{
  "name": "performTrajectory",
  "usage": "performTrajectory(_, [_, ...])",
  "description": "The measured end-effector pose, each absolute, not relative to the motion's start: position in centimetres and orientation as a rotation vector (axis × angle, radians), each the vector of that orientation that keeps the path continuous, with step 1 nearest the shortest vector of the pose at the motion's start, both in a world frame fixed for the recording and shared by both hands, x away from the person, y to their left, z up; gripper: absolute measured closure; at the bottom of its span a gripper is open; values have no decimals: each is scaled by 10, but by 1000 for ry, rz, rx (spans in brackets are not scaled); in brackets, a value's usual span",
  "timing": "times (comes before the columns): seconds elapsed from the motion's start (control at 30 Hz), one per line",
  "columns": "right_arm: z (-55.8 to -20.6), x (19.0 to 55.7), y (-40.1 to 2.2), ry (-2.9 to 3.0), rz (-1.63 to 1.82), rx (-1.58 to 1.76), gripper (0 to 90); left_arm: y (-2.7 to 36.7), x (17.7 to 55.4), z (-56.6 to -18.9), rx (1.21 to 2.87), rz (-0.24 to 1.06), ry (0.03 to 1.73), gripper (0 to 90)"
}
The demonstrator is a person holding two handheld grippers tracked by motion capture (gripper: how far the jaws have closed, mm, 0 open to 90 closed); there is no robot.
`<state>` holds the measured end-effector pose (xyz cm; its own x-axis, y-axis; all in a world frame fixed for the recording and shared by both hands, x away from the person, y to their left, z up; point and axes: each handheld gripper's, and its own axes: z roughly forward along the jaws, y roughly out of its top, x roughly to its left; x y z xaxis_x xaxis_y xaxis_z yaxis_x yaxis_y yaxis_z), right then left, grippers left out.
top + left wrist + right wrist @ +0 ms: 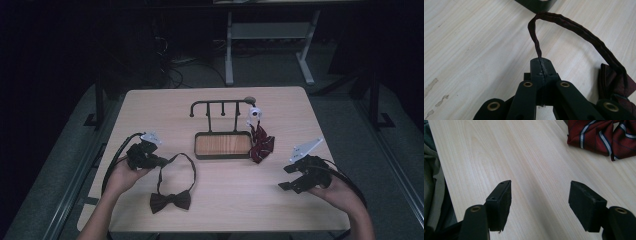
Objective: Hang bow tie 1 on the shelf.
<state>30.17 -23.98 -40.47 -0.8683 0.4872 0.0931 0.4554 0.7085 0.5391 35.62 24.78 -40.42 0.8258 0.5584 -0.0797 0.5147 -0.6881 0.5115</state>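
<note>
Near the front edge of the table [280, 200], left of its middle, lies a dark bow tie [170, 201], its knot flat on the wood and its thin neck strap [187, 162] looping back and up toward the left gripper [161, 161]. That gripper's jaws are closed tight on the strap near its free end; in the left gripper view the band [571, 25] rises from the pinched pads and arcs over to the bow [614, 85] at the right. I judge the thing very light and wholly limp: the strap sags into a curve under its own weight, so it will dangle and swing when lifted, and the bow will trail below whatever point is held. The cloth looks matte and ribbed, not slippery, and nothing about it seems fragile. The strap is the sensible place to hold, as now, since a loop is what a peg needs; a second grip farther along the band would spread that loop open. The right gripper [292, 180] hovers near the front right corner with its jaws wide apart and nothing between them, bare wood under the pads [499, 202]. Farther back, about mid-table, stands a dark rack [220, 106] with small pegs over a wooden tray [223, 145]. A red striped bow tie [261, 145] hangs from the rack's right end beside the tray, and a small white object [254, 113] that I cannot identify sits at that end.
</note>
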Motion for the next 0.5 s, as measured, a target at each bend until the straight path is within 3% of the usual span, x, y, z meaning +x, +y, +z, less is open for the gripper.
performTrajectory(0.5, [-406,302,-239,2855,864,771,342,245,350,-386,2521,97,717,896])
